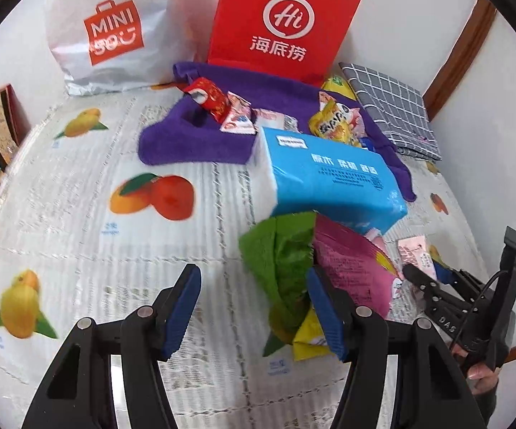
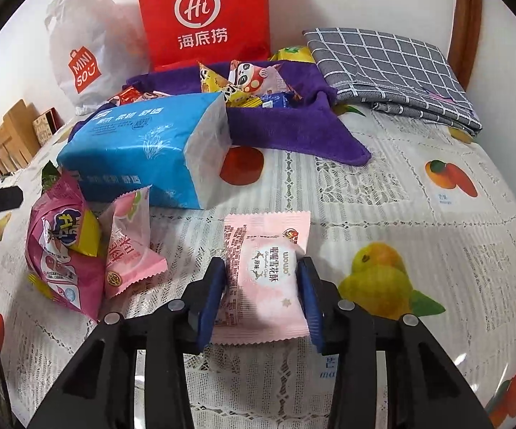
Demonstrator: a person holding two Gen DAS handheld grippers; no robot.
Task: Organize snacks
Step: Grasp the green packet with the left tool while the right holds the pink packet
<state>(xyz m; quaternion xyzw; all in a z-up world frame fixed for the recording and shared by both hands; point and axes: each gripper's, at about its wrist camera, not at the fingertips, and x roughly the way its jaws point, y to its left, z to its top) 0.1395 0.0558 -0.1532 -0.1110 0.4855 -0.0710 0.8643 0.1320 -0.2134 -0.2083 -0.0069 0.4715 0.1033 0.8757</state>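
Snack sorting is looking partly done: several packets are already sitting in the purple towel (image 2: 286, 127) folded into a nest in front of the red paper bag (image 2: 204, 14), with the blue tissue pack (image 2: 147, 150) leaning against its near edge. 4 or so snacks are lying loose on the fruit-print tablecloth (image 2: 383, 193): the pale pink pastry packet (image 2: 268, 271), the pink peach packet (image 2: 129, 239), the magenta packet (image 2: 57, 261) and the green packet (image 1: 286, 264). The right gripper (image 2: 261, 293) is straddling the pale pink pastry packet, pads at both sides; cannot tell if it is pinching yet. The left gripper (image 1: 254, 307) is spread wide, holding nothing, its right finger touching the green packet
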